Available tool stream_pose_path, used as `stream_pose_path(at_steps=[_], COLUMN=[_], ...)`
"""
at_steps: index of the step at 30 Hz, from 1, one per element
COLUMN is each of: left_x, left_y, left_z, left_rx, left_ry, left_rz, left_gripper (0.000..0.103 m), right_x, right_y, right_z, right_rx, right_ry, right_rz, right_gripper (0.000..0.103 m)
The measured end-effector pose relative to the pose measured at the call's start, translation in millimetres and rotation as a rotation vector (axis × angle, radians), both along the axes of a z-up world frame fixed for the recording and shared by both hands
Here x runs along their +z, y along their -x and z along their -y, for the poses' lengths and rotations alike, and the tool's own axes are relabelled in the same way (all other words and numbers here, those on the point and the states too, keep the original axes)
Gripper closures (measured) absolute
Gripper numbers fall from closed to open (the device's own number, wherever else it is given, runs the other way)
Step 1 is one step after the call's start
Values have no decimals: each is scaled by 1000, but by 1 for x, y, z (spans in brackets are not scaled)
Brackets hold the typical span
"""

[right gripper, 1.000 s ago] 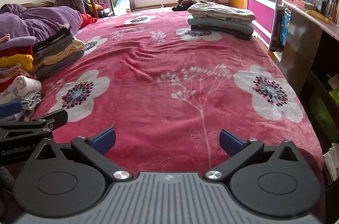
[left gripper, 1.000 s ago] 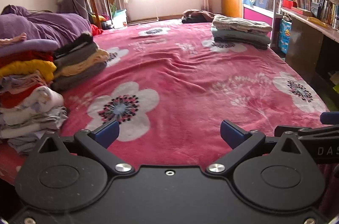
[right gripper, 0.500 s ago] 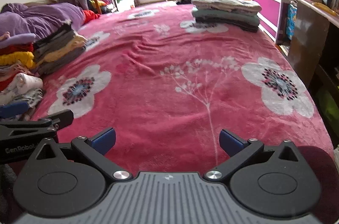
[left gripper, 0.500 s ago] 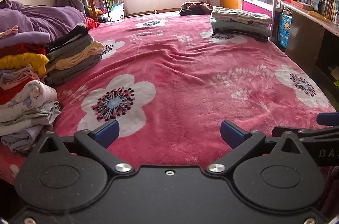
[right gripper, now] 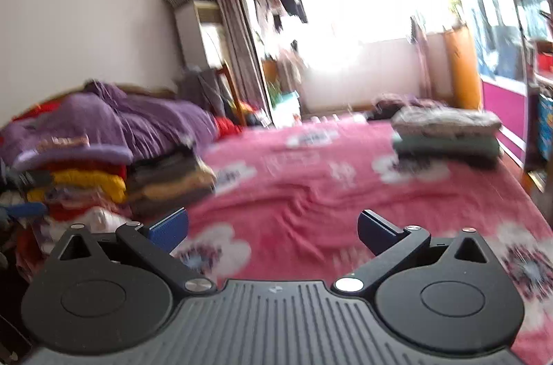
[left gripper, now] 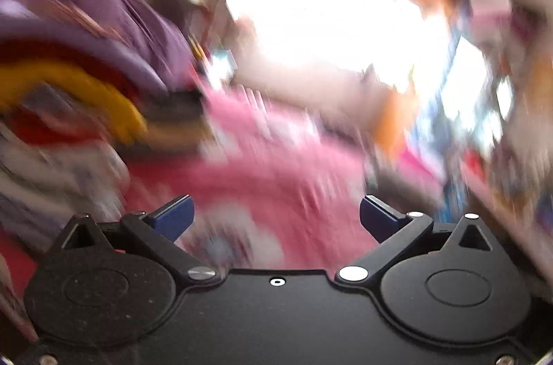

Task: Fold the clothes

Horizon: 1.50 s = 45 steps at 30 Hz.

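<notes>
A pink flowered bedspread (right gripper: 311, 192), a bright window (right gripper: 363, 2), grey curtains (right gripper: 228, 19).

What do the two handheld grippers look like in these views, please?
The left gripper has a smooth black body with round pivot discs, silver screws and blue finger pads. The right gripper looks alike, but its dark grey body is ribbed and carries a small logo.

Bright window (right gripper: 366, 9) behind pink floral bed (right gripper: 311, 185), white wall (right gripper: 86, 9).

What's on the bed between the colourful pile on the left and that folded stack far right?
Only bare pink flowered blanket lies between the colourful pile and the folded stack, seen in the right wrist view.
</notes>
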<state>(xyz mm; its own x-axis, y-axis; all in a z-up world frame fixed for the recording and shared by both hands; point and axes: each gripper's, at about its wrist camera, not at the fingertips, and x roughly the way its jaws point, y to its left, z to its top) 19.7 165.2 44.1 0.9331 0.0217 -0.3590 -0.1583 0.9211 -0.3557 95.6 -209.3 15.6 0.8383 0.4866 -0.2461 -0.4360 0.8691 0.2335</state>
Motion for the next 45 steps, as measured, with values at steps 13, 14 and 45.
stream_pose_path(at_steps=[13,14,45], left_x=[55,60,137], left_y=[-10,-18,-128], left_z=[-139,-141,-157], left_rx=[350,346,332], left_ry=[-120,-174,-509], left_rz=[99,101,-66], left_gripper=[2,4,103], right_x=[-59,-63,-118], right_y=[-38,-40,-88], right_z=[20,22,70], right_rx=[51,51,18], right_ry=[-3,-18,-262], right_rz=[-111,-127,-464], right_gripper=[0,0,0])
